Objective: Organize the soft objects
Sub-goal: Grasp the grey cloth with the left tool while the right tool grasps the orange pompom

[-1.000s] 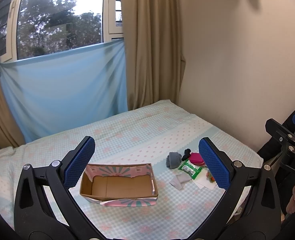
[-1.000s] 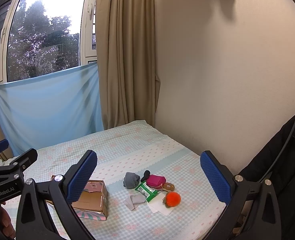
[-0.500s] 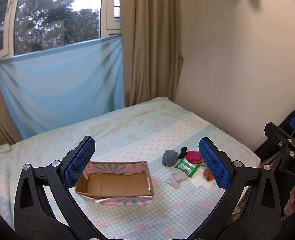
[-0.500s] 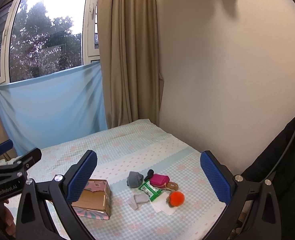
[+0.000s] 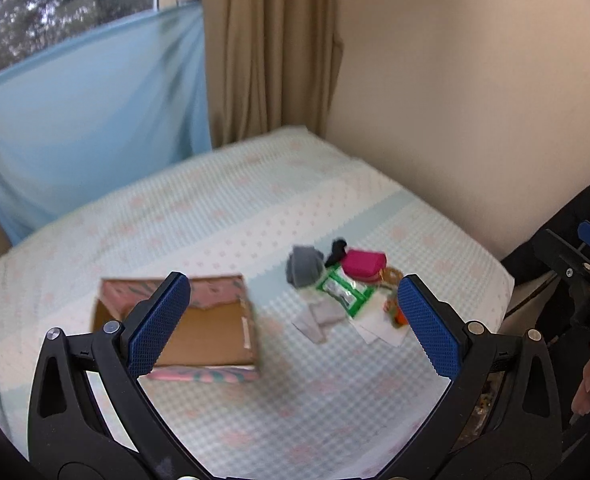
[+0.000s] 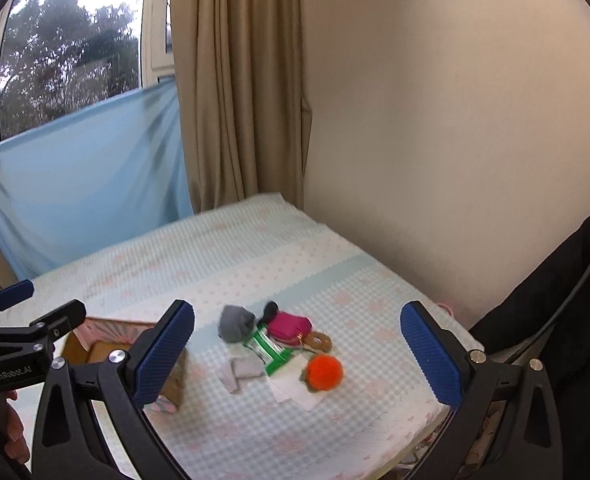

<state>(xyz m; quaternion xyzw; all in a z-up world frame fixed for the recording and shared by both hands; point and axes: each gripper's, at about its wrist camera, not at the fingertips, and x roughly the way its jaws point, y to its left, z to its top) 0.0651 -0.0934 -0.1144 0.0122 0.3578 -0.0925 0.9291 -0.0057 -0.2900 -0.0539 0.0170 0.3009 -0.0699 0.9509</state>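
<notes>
Both the left gripper (image 5: 293,320) and the right gripper (image 6: 297,354) hang with fingers wide and empty above the checked bed (image 6: 255,264). Ahead lies a small heap: grey rolled sock (image 6: 235,324), magenta pouch (image 6: 289,327), fuzzy orange pom-pom (image 6: 324,372), green packet (image 6: 269,349). The open cardboard box (image 5: 199,328) sits just left of it. This looks like the approach; next, one gripper should descend onto one soft item.

Orange pompom (image 6: 323,372) (pink pouch (image 6: 289,327) nr)

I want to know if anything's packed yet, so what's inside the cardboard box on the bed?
The cardboard box shows only bare brown floor; no soft object lies in it. The left gripper has a finger covering its left part, so that corner cannot be checked.
</notes>
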